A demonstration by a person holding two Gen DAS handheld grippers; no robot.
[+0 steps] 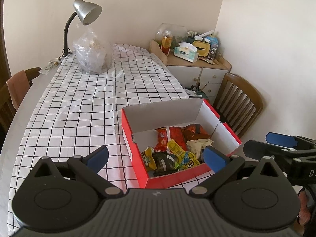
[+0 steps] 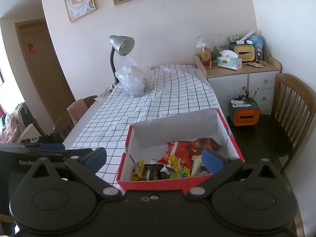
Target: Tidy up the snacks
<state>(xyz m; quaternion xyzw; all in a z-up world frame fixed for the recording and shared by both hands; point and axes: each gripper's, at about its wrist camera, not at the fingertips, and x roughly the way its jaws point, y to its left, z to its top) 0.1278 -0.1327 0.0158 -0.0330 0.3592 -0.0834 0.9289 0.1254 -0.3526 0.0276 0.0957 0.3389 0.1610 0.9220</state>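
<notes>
A red cardboard box (image 1: 136, 164) (image 2: 235, 144) with a white inside sits on the checked tablecloth near the table's right edge. Several snack packets lie inside: a red packet (image 1: 167, 136) (image 2: 177, 148), a yellow cartoon packet (image 1: 187, 161) (image 2: 182, 170), a dark packet (image 1: 164, 164) and a beige wrapper (image 1: 199, 144). My left gripper (image 1: 156, 157) hovers open in front of the box, nothing between its blue pads (image 1: 97, 158). My right gripper (image 2: 154, 159) is also open above the box's near wall, and it shows at the right edge of the left wrist view (image 1: 280, 140).
A clear plastic bag (image 1: 91, 56) (image 2: 136, 81) and a silver desk lamp (image 1: 86, 12) (image 2: 121, 44) stand at the table's far end. Wooden chairs (image 1: 239, 102) (image 2: 290, 106) flank the table. A cabinet (image 1: 199, 69) holds a tissue box (image 1: 185, 52). An orange-fronted organiser (image 2: 244, 114) rests on the right chair.
</notes>
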